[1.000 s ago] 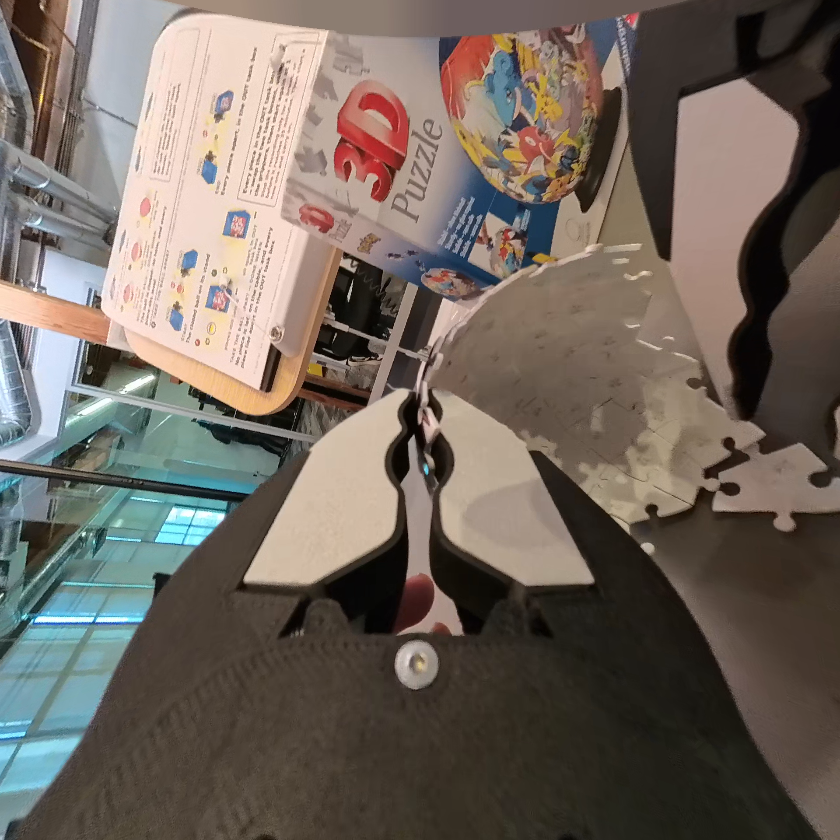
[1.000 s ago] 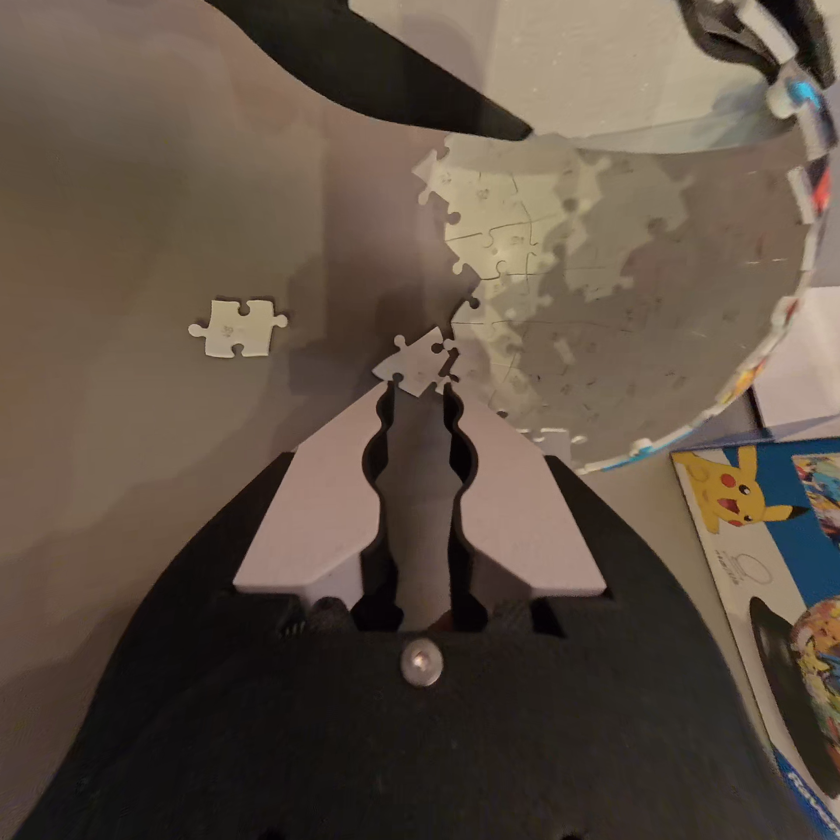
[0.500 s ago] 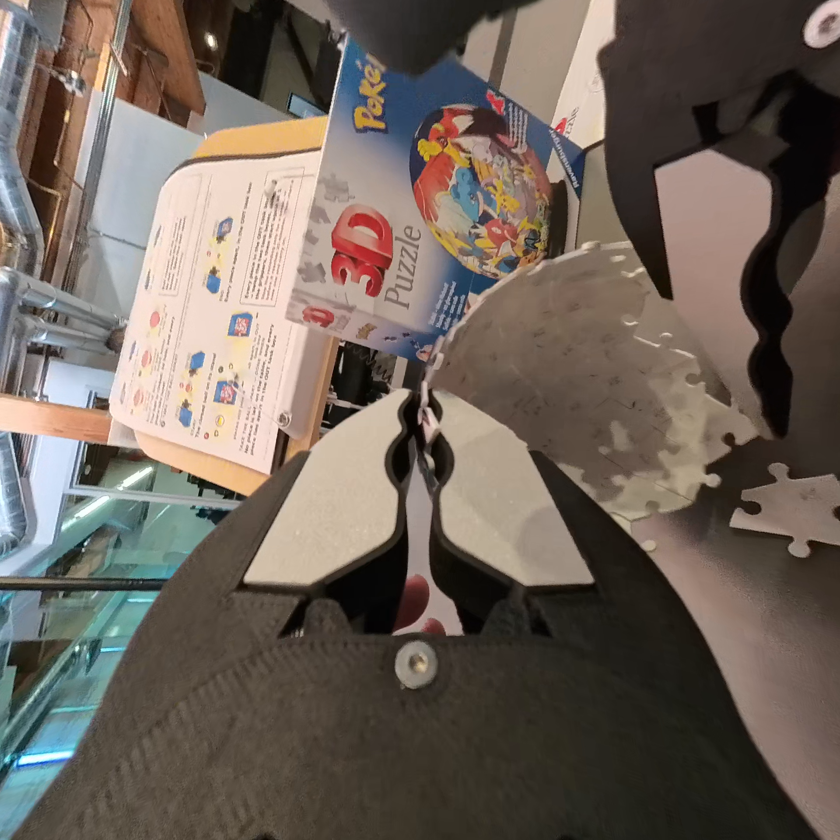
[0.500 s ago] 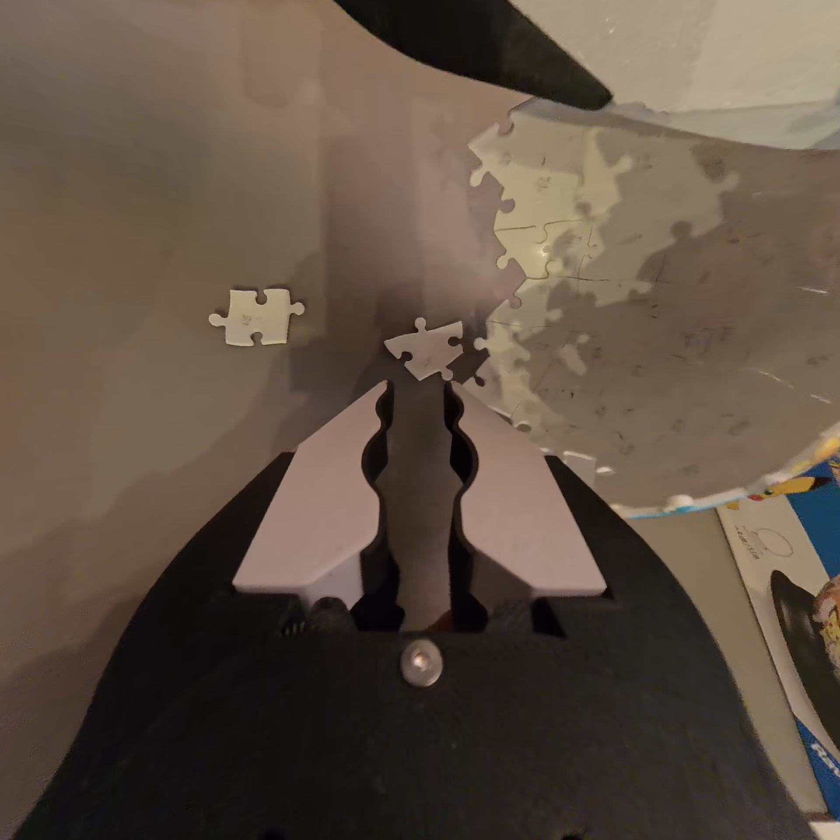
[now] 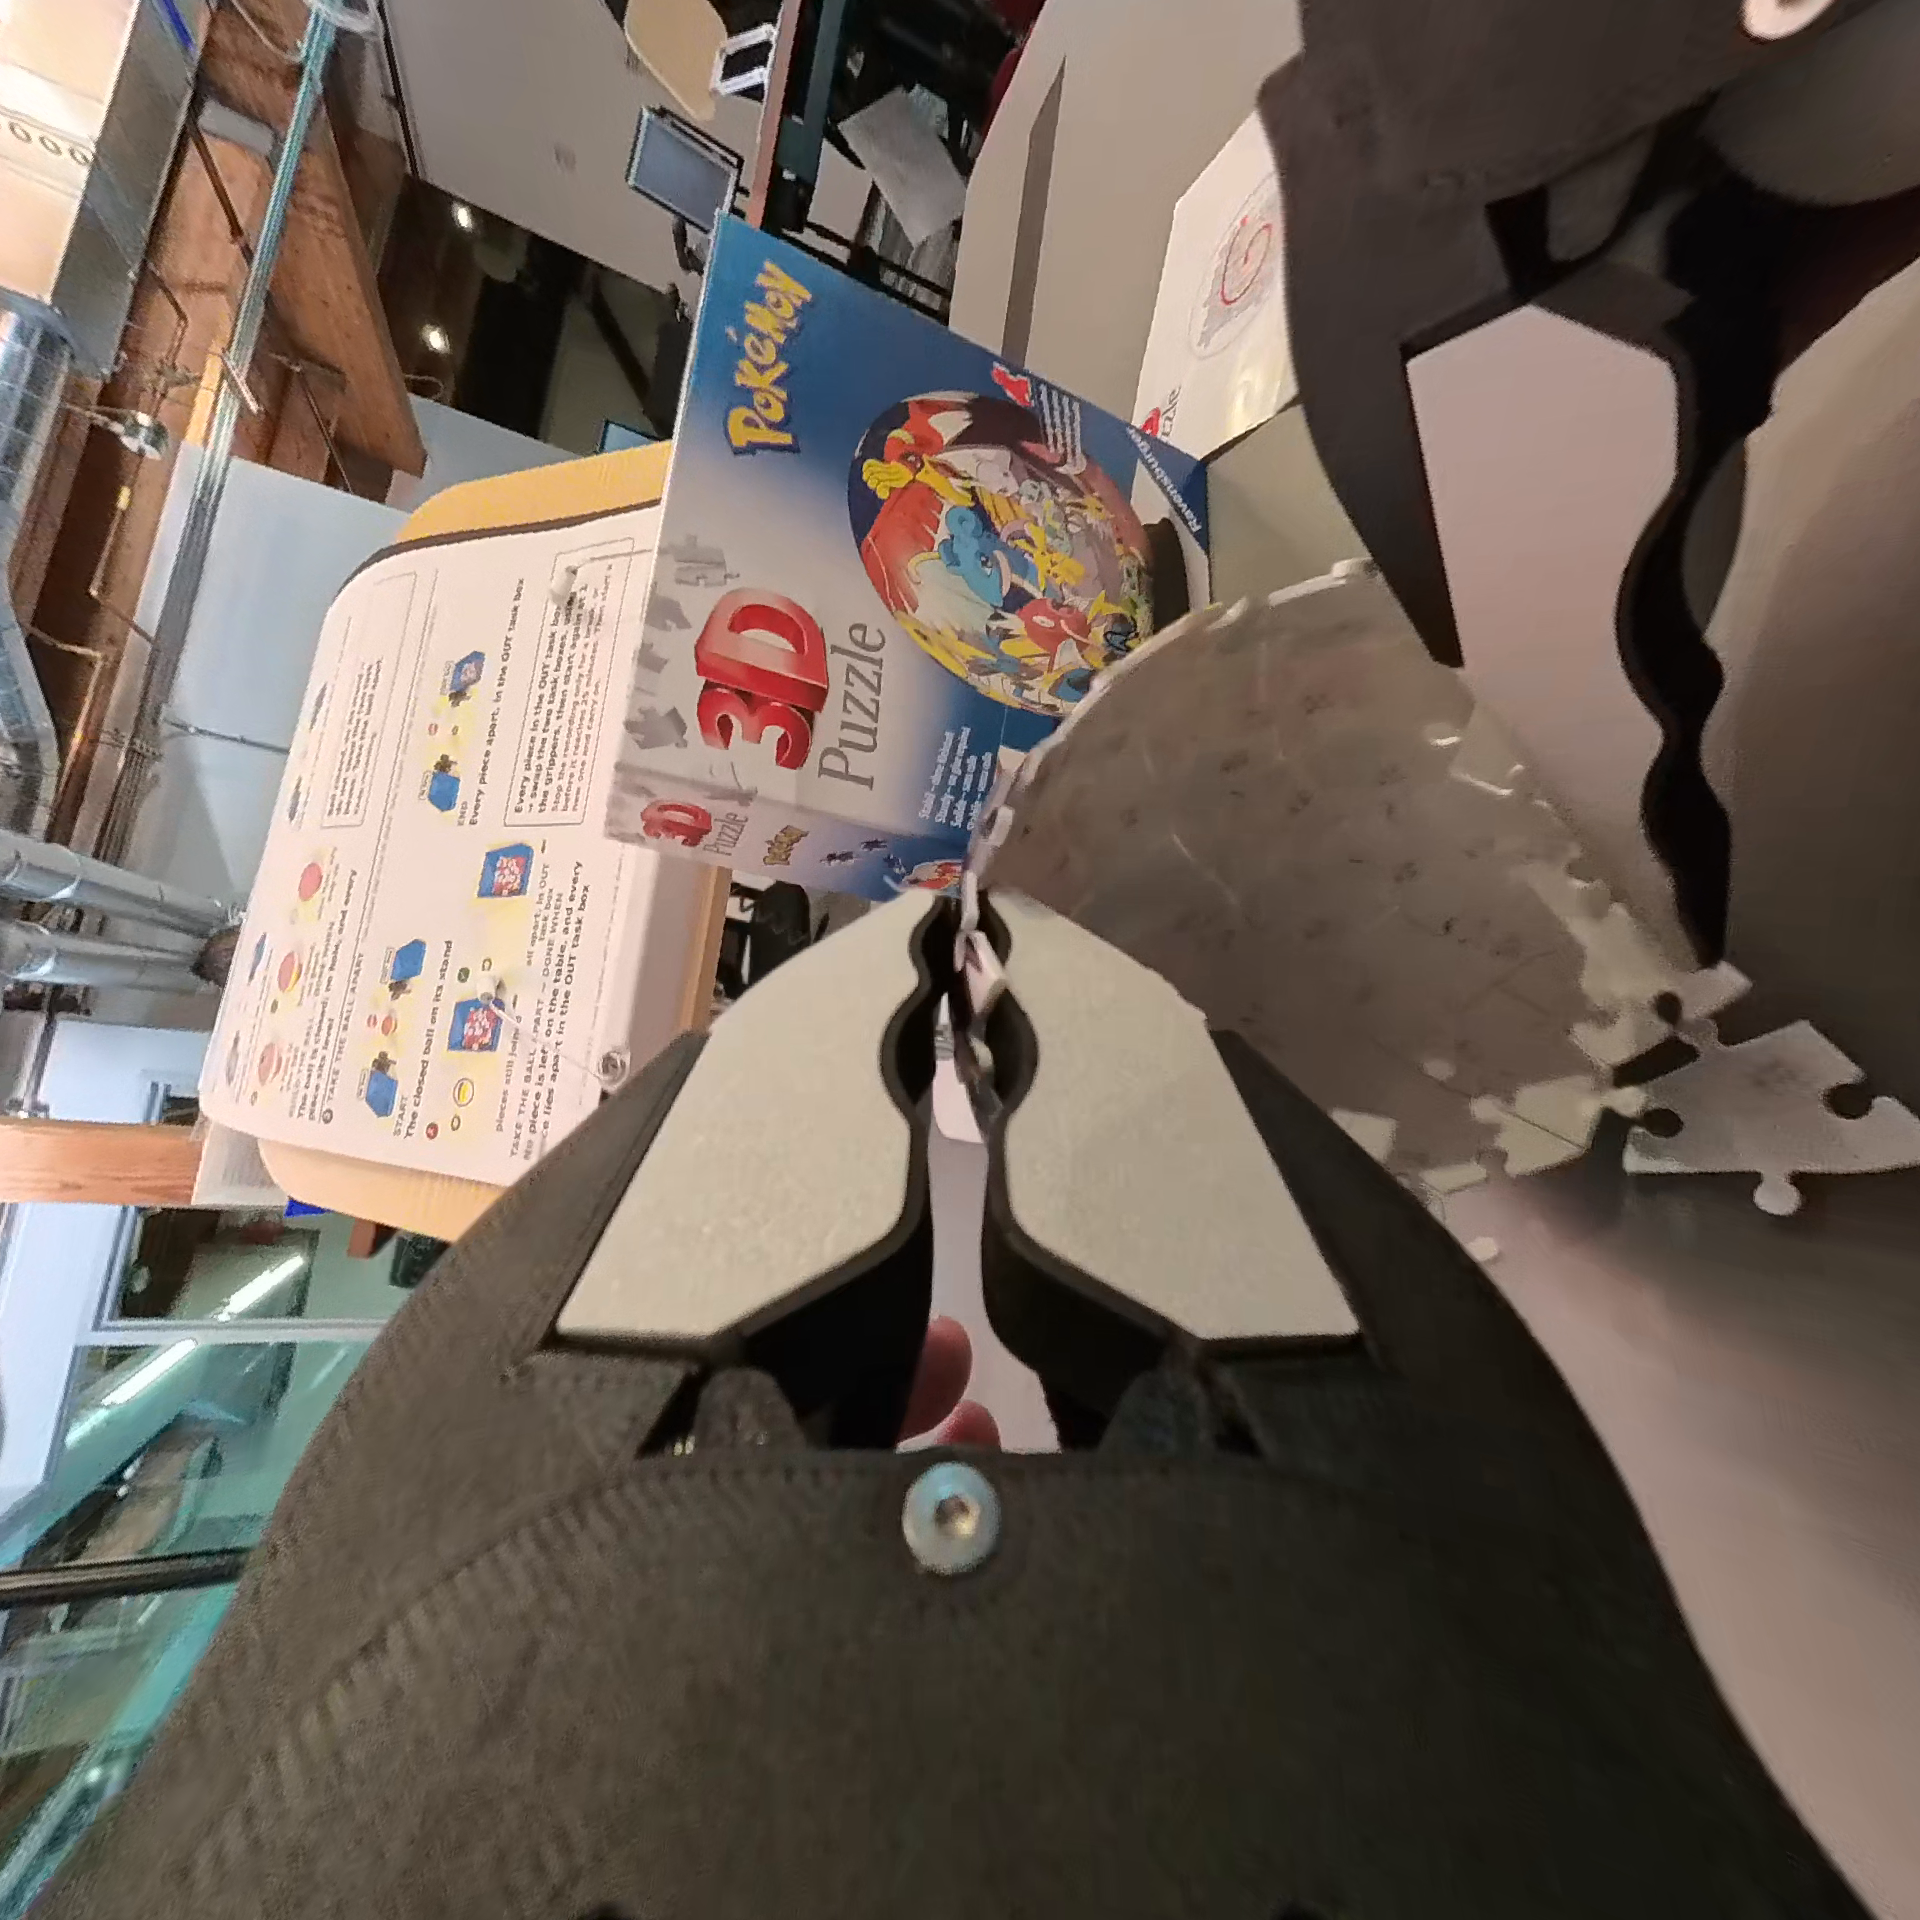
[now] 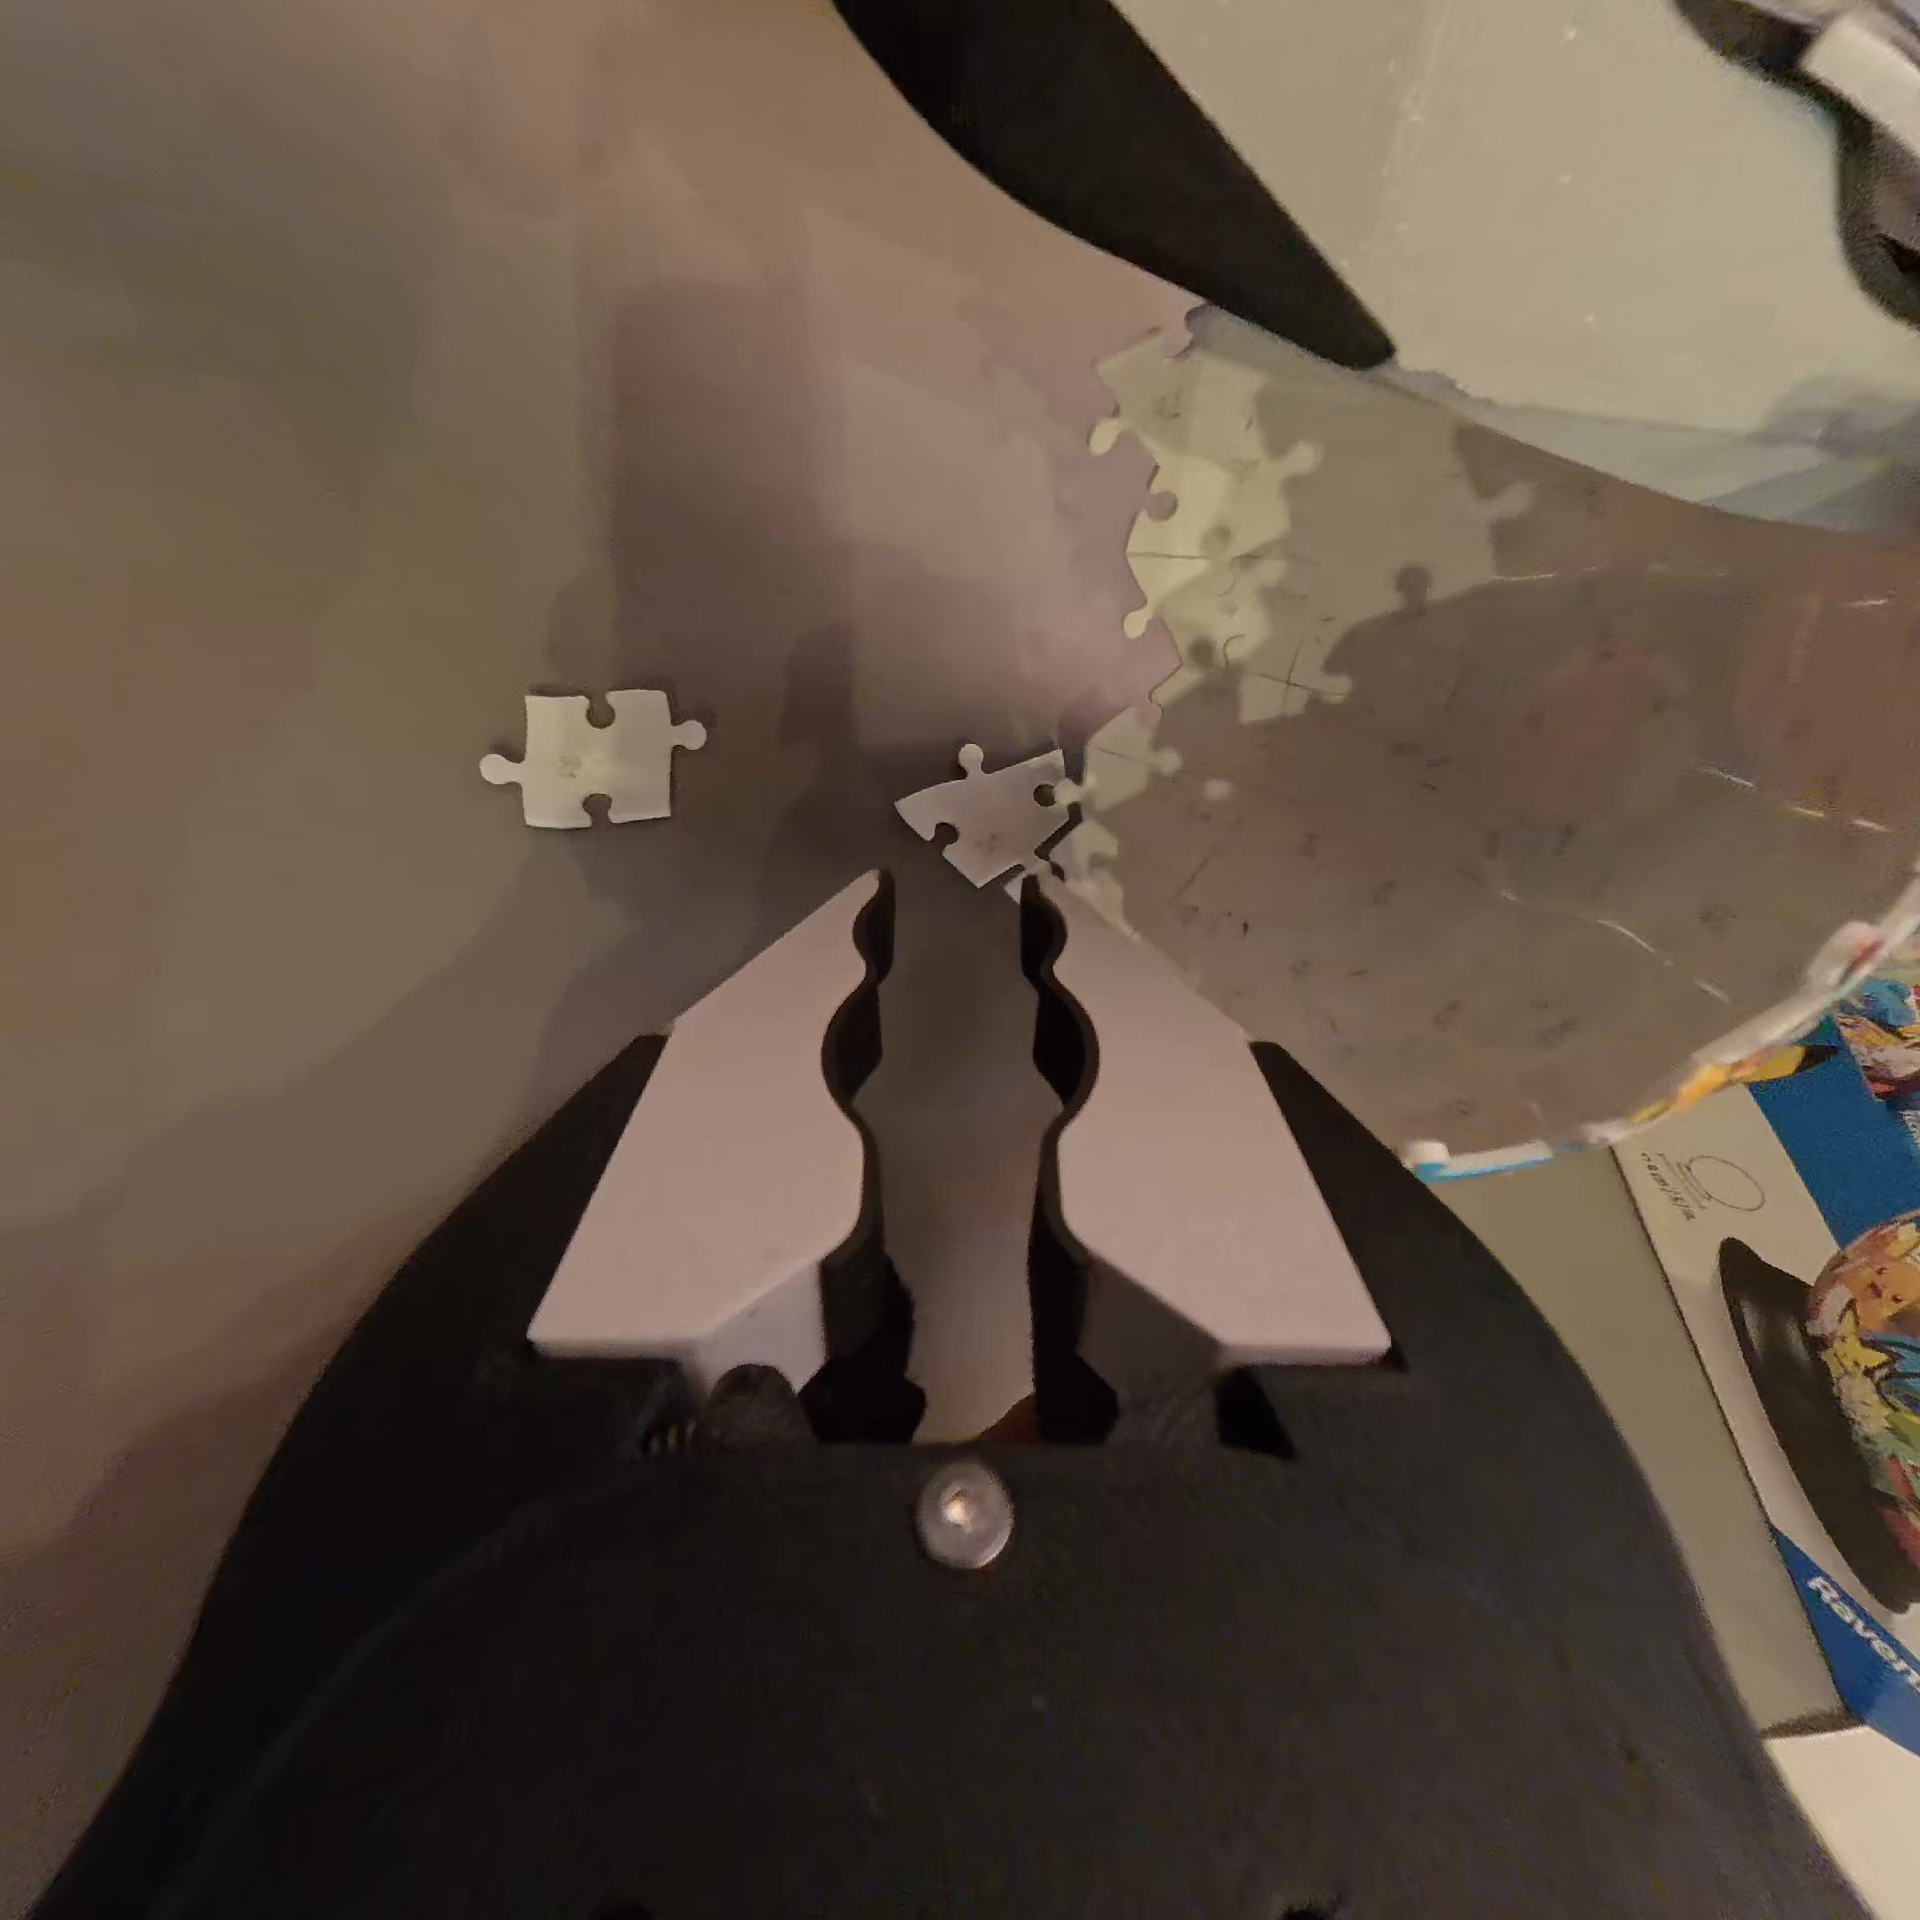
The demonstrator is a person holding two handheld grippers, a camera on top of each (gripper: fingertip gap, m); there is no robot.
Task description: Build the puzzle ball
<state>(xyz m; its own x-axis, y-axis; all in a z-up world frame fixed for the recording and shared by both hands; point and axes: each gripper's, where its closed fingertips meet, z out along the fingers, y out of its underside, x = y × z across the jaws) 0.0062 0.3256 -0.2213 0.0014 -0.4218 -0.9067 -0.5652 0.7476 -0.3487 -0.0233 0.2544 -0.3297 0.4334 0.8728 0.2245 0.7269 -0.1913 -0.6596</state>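
Note:
The partial puzzle ball shell (image 5: 1299,852) shows its grey inner side. My left gripper (image 5: 961,925) is shut on the shell's rim and holds it over the grey table (image 6: 312,416). In the right wrist view the shell (image 6: 1455,831) hangs at the right. A loose grey piece (image 6: 992,810) lies on the table at the shell's jagged edge, just ahead of my open, empty right gripper (image 6: 956,883). A joined pair of pieces (image 6: 597,758) lies to the left. The loose piece also shows in the left wrist view (image 5: 1766,1122), below the right gripper (image 5: 1694,914).
The puzzle box (image 5: 883,623) stands behind the shell, with an instruction sheet (image 5: 416,831) on a wooden board beyond it. The box also shows at the lower right of the right wrist view (image 6: 1818,1351). One of the left gripper's fingers (image 6: 1091,156) crosses the top. Spacing between my two grippers at the tips: around 12 cm.
The left gripper has tilted and shifted the shell while still shut on its rim. The shell's edge drew away from the loose piece, then came back beside it. The right gripper stayed open.

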